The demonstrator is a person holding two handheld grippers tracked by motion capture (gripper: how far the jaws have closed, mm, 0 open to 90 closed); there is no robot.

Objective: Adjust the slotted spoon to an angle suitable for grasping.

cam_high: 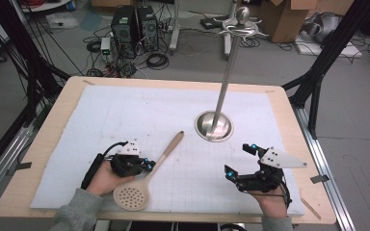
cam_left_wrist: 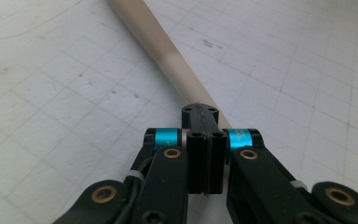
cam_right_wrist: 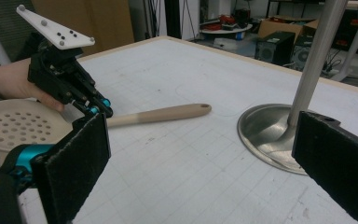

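Near the counter's (cam_high: pixel 43 144) front edge lies a perforated wooden spoon (cam_high: pixel 147 173), handle pointing far-right. Left gripper (cam_high: pixel 147 165) has its jaws pressed together at the handle; its own view cannot confirm a grip. Right gripper (cam_high: pixel 241 161) rests wide beside a metal stand (cam_high: pixel 214 126).

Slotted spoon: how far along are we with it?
Done: the left gripper has shut on the handle of the slotted spoon. In hand: the spoon, which seems to lie on the white mat. Left: probably lifting it toward the metal stand. The right gripper waits open, holding nothing.
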